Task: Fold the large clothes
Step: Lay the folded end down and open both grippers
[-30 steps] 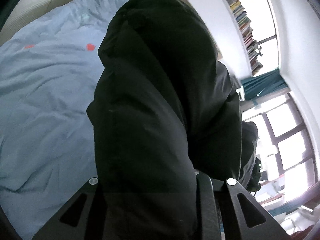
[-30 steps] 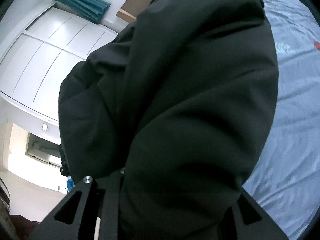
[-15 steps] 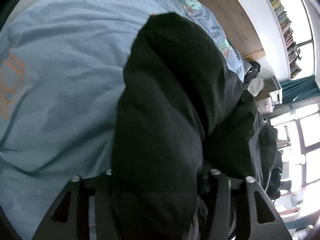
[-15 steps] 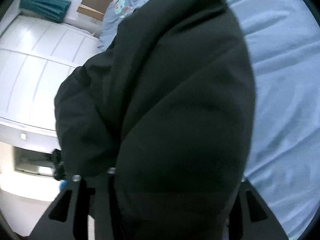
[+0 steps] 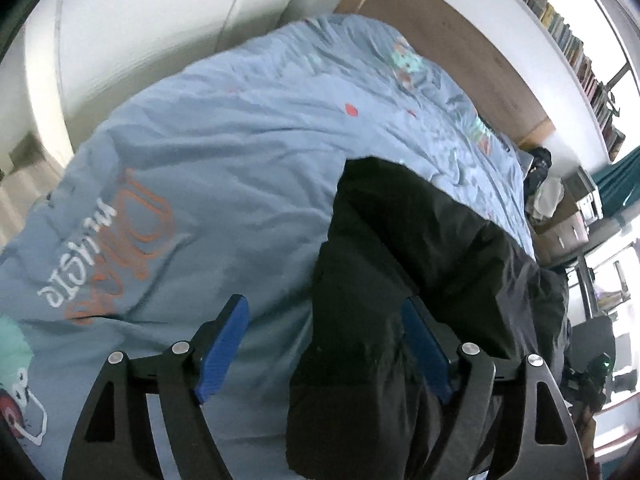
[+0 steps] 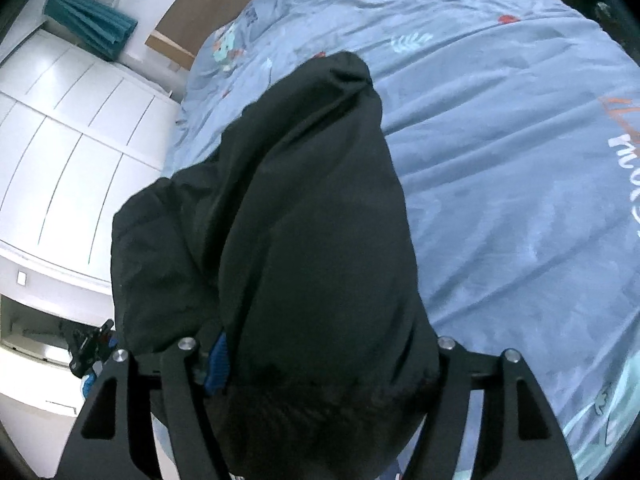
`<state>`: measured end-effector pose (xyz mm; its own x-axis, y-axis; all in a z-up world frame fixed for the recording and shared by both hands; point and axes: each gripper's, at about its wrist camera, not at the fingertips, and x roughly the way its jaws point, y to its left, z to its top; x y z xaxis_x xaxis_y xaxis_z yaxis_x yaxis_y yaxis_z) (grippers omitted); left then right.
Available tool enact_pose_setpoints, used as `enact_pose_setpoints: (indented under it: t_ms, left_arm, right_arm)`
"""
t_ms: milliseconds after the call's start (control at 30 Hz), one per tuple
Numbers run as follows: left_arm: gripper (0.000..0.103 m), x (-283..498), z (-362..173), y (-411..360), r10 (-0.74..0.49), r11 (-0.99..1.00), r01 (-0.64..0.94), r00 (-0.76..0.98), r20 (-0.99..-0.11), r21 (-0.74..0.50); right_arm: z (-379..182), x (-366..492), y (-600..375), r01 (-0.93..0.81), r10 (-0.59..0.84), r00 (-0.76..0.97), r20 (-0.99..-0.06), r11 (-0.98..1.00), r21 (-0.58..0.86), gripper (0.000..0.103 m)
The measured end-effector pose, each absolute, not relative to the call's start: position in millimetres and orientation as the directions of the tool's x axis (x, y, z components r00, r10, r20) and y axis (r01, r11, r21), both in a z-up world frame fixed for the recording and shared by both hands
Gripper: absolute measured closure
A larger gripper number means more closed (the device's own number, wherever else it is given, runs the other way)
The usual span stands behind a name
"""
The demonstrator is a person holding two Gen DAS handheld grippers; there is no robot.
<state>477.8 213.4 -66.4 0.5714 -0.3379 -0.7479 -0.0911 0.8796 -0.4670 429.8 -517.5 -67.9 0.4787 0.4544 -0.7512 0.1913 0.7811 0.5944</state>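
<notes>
A black padded garment lies bunched on a bed spread with a pale blue duvet, printed with orange and white lettering, red dots and small cartoon figures. In the left wrist view, the left tool stands with its blue-padded fingers spread apart; a fold of the garment fills the right half of the gap and touches the right-hand pad, while the left-hand pad sits clear over bare duvet. In the right wrist view, the right tool is largely buried under the dark fabric, which bulges between and over its fingers; a sliver of blue pad shows at the left, and whether it is clenched on the cloth cannot be told. Around the bed: white panelled wardrobe doors, a wooden headboard, a high shelf packed with books, teal curtains and a bright window at the far right.
</notes>
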Motion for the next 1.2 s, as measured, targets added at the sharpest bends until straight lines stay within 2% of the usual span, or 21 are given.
enact_pose_setpoints:
  t_ms: [300,367,433,500,633,933,1200]
  left_arm:
    - [0.013,469,-45,212,-0.322,0.897,-0.037,0.628,-0.709,-0.44]
    - [0.013,471,-44,212,-0.348,0.89,-0.016,0.624,-0.7,-0.456]
    - [0.013,474,-43,212,-0.372,0.881,0.005,0.624,-0.687,-0.473]
    - [0.013,476,-42,211,-0.393,0.875,0.028,0.621,-0.678,-0.483]
    - [0.013,471,-41,201,-0.396,0.885,0.067,0.63,-0.668,-0.461]
    - [0.012,437,-68,142,-0.346,0.915,0.087,0.674,-0.653,-0.395]
    - [0.011,430,-59,95,-0.323,0.938,0.137,0.683,-0.655,-0.32]
  right_arm:
    - [-47,411,-504,0.233,0.408,0.529,-0.744,0.773,0.59,0.032]
    - [-56,402,-512,0.258,0.416,0.545,-0.728,0.743,0.618,0.025]
    - [-64,398,-518,0.307,0.41,0.554,-0.725,0.709,0.635,0.013]
    - [-72,395,-521,0.349,0.395,0.554,-0.733,0.689,0.635,0.007]
    - [-86,384,-530,0.377,0.392,0.591,-0.705,0.638,0.672,0.006]
    - [-123,371,-552,0.296,0.313,0.648,-0.695,0.737,0.607,0.003]
    - [-122,367,-568,0.246,0.261,0.718,-0.645,0.772,0.587,0.002]
